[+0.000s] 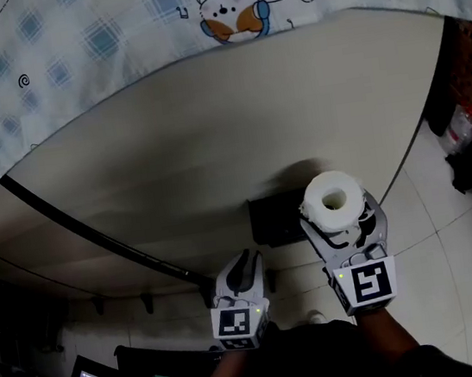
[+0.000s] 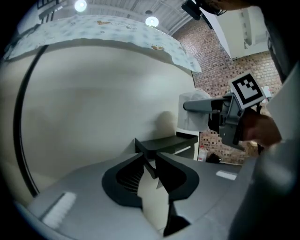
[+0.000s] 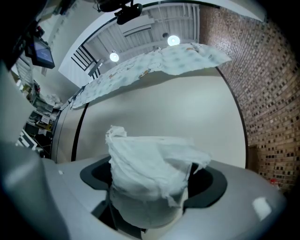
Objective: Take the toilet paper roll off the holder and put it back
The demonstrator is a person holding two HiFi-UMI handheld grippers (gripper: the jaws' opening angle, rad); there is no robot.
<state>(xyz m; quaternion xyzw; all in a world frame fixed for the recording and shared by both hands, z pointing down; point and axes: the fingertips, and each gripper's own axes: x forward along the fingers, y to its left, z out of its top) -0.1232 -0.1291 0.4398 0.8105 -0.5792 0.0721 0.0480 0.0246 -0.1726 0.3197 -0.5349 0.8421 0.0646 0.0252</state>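
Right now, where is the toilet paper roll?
In the head view it is centre-right: the toilet paper roll is clamped in the right hand-held gripper, just right of the black holder mounted on the beige wall.

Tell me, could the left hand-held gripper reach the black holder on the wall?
Probably yes: the left hand-held gripper is open and aimed at the holder, nothing between; the paper roll is off it.

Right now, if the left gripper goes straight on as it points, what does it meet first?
Most likely the black toilet paper holder, just ahead of the open, empty jaws of the left gripper. Depth is unclear; the beige wall lies behind it.
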